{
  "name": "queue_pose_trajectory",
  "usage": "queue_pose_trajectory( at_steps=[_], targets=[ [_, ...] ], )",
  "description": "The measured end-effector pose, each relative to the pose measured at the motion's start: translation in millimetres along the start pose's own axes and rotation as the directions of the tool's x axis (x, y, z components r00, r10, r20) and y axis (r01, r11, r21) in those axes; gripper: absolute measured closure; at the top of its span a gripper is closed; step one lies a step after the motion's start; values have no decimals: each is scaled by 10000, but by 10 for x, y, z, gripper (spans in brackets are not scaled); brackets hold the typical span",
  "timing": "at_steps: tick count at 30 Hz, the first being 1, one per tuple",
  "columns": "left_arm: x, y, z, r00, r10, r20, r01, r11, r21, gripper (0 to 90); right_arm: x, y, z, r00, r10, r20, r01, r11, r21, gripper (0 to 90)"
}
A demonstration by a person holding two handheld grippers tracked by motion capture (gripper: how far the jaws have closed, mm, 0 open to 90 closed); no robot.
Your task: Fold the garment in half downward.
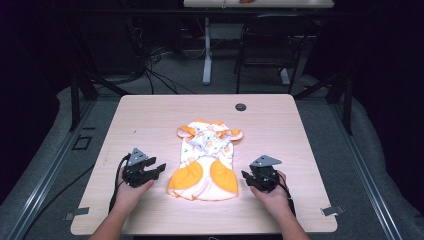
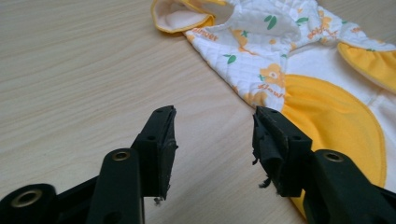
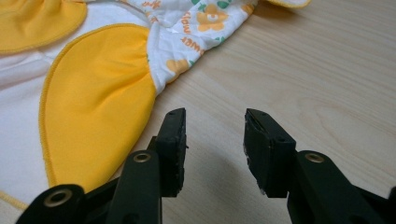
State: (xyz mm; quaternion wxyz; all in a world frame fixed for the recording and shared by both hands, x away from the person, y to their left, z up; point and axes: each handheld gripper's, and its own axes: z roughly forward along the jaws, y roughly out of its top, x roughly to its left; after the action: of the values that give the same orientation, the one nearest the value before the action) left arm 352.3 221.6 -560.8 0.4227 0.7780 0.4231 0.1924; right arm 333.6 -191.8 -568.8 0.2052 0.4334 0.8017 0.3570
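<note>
Garment (image 1: 206, 160) lies crumpled and untouched on the surface (image 1: 150, 120). Left hand-held gripper (image 1: 150, 170) and right hand-held gripper (image 1: 252, 178) flank it, jaws apart, empty. No handling evident; all work apparently remains.

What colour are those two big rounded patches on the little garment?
Bright orange-yellow patches on a white baby garment printed with small flowers; the right gripper view shows them best.

Garment (image 1: 207, 159) at centre of table (image 1: 150, 120); left gripper (image 1: 159, 168) beside its left, right gripper (image 1: 246, 177) beside its right.
</note>
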Motion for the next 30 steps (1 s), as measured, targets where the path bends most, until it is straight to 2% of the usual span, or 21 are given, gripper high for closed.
queue_pose_trajectory(
  at_steps=[7, 8, 9, 11, 13, 14, 16, 18, 20, 21, 22, 23, 25, 30],
  targets=[
    [-2, 1, 37, 9997, -152, 167, 150, 9998, 124, 524, -18, -7, 12, 10000, 34, -41, -33, 9996, 272, 619],
    [-24, 11, 48, 9994, -178, 288, 173, 9997, 166, 532, 8, -2, 16, 9999, -44, -113, 45, 9999, 96, 637],
    [-24, 11, 48, 9994, -178, 288, 173, 9997, 166, 544, 8, -2, 16, 9999, -44, -113, 45, 9999, 96, 637],
    [-74, 25, 77, 9982, -168, 584, 157, 9997, 186, 553, 58, 21, 13, 9995, -174, -269, 178, 9998, 131, 657],
    [-89, 27, 86, 9981, -108, 606, 95, 9997, 216, 579, 80, 30, 13, 9993, -255, -281, 259, 9996, 136, 666],
    [-138, 32, 111, 9968, 14, 803, -32, 9997, 233, 600, 121, 51, 15, 9981, -407, -460, 415, 9990, 158, 690],
    [-194, 49, 137, 9959, 376, 817, -407, 9985, 366, 611, 165, 70, 25, 9967, -439, -677, 450, 9989, 152, 711],
    [-223, 55, 153, 9953, 512, 821, -544, 9978, 378, 617, 190, 76, 36, 9957, -545, -752, 555, 9984, 109, 730],
    [-303, 73, 199, 9905, 847, 1084, -906, 9946, 507, 664, 251, 90, 55, 9938, -800, -774, 814, 9966, 142, 754],
    [-303, 73, 199, 9905, 847, 1084, -906, 9946, 507, 705, 251, 90, 55, 9938, -800, -774, 814, 9966, 142, 754],
    [-327, 75, 212, 9892, 855, 1191, -919, 9946, 489, 705, 292, 104, 66, 9912, -1005, -861, 1021, 9947, 150, 789],
    [-342, 79, 223, 9866, 845, 1394, -933, 9940, 574, 730, 313, 107, 76, 9907, -1015, -908, 1031, 9946, 133, 801],
    [-383, 76, 251, 9846, 865, 1521, -975, 9930, 663, 766, 349, 115, 102, 9890, -1089, -1000, 1110, 9937, 158, 823],
    [-438, 51, 321, 9788, 1101, 1727, -1299, 9856, 1083, 843, 404, 127, 159, 9861, -1223, -1121, 1258, 9917, 253, 858]
  ],
)
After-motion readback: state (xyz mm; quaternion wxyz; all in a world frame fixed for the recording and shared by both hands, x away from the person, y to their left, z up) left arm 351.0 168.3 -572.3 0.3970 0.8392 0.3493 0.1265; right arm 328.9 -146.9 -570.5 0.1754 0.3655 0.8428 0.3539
